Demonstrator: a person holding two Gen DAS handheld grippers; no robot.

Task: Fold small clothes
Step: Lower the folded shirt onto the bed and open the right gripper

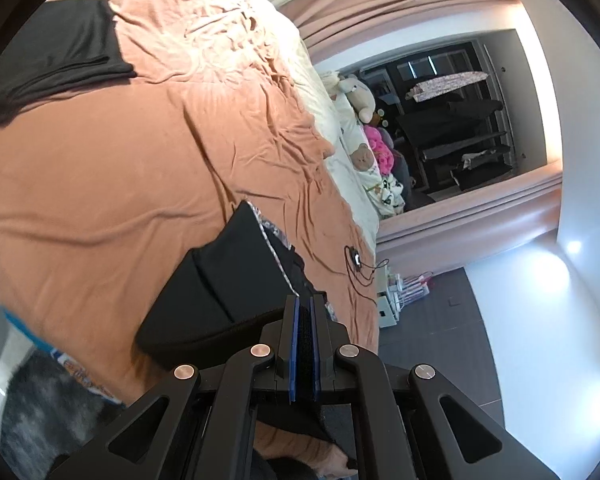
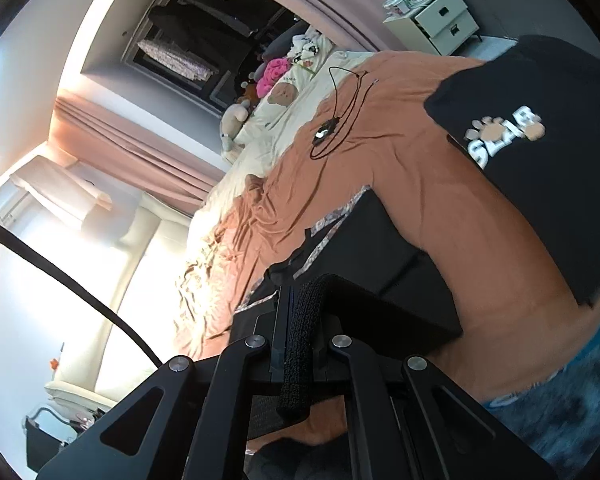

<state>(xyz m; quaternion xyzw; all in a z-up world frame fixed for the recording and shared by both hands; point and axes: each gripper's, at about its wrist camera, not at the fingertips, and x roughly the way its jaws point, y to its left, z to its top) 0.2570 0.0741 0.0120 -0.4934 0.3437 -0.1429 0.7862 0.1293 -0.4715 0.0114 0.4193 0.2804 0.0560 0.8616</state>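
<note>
Left wrist view: my left gripper (image 1: pixel 305 320) clamps the black garment's (image 1: pixel 220 280) ribbed edge above the orange bedspread (image 1: pixel 100 184); my right gripper (image 2: pixel 300 312) pinches the other edge. I should keep both ends level so the fold lands square.

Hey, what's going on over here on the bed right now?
A person is folding a small black garment on the orange bedspread. The left tongs and the right tongs are each shut on a ribbed edge of it. A folded black printed shirt and another folded black garment lie nearby.
</note>
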